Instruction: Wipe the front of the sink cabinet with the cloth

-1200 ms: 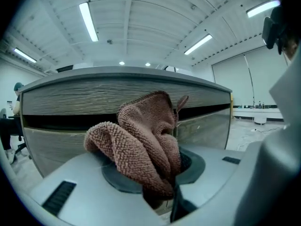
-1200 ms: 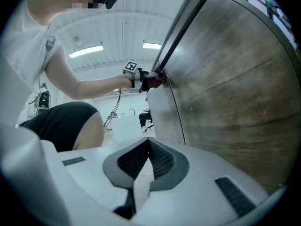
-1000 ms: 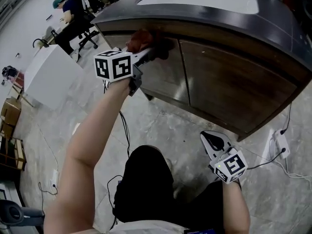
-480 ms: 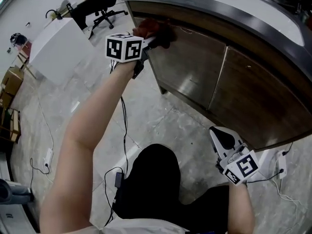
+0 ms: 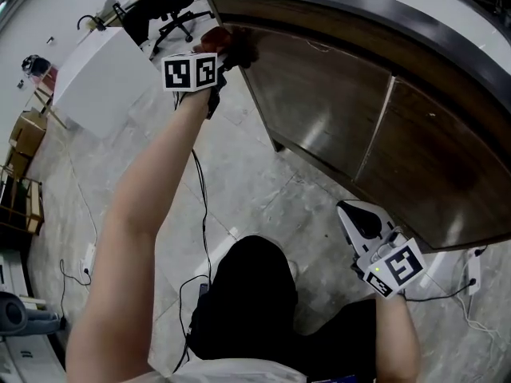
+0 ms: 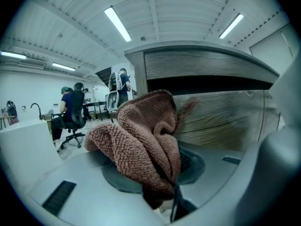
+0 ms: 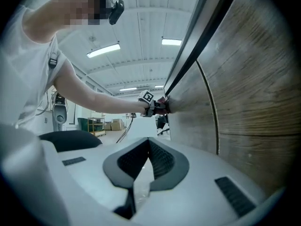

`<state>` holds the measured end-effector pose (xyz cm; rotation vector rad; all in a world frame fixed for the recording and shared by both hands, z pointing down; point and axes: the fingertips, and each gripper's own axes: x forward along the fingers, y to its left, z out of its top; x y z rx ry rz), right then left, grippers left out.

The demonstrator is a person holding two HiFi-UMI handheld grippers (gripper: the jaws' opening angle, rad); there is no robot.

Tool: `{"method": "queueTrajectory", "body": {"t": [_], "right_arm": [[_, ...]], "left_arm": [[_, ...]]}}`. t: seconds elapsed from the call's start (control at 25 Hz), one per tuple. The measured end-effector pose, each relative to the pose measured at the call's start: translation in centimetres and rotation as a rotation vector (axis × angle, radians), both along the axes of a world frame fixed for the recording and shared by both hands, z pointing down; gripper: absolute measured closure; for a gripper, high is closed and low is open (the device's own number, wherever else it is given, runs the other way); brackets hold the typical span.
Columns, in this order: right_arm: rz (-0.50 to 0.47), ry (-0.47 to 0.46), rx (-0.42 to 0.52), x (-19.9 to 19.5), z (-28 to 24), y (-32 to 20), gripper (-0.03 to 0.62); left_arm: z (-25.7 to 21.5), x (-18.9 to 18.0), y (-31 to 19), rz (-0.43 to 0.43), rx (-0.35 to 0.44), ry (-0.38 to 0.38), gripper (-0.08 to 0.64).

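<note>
Shifted since half a second ago: left gripper (image 5: 227,56) and its cloth (image 6: 143,134) sit closer to the left corner of the sink cabinet (image 5: 327,106), while the right gripper (image 5: 354,212) hangs low in much the same place. Left gripper: jaws clamped on the reddish-brown knitted cloth, which bunches up over the pads and presses against the top of the cabinet's wood-grain front, just under the dark countertop (image 5: 399,14). Arm stretched out towards that corner. Right gripper: jaws brought together with nothing between them, held apart from the cabinet near the lower edge of the right-hand door (image 5: 435,178). A vertical seam (image 5: 374,130) divides the two doors. Pale marbled floor (image 5: 255,190) below, with a black cable (image 5: 200,206) trailing across it. Beyond the cabinet's left end: a white table (image 5: 96,78), a black office chair (image 5: 172,18) and a seated person (image 6: 71,108).
</note>
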<state>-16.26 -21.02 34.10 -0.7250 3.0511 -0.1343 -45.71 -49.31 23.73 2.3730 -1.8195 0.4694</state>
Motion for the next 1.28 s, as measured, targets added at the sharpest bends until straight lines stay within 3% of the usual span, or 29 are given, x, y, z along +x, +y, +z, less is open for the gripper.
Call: {"method": "queueTrajectory", "body": {"t": [0.12, 0.28, 0.52, 0.8, 1.16, 1.28], "right_arm": [[0.007, 0.009, -0.013, 0.1, 1.0, -0.3, 0.58], [0.026, 0.01, -0.026, 0.8, 1.7, -0.7, 0.58], [0.028, 0.006, -0.012, 1.0, 1.8, 0.6, 0.58], [0.088, 0.015, -0.026, 4.2, 3.7, 1.8, 0.58], [0.166, 0.01, -0.079, 8.3, 7.1, 5.1, 0.58], [0.182, 0.011, -0.085, 9.2, 7.5, 5.9, 0.58]], "left_arm": [[0.8, -0.6, -0.3, -0.007, 0.012, 0.015, 0.434], [3.1, 1.9, 1.0, 0.036, -0.02, 0.011, 0.434], [4.3, 9.8, 4.3, 0.18, -0.031, -0.009, 0.434], [4.8, 19.3, 7.9, 0.346, -0.032, 0.035, 0.434], [7.4, 28.0, 12.1, 0.497, -0.053, 0.111, 0.434], [8.6, 31.0, 13.8, 0.558, -0.071, 0.105, 0.434]]}}
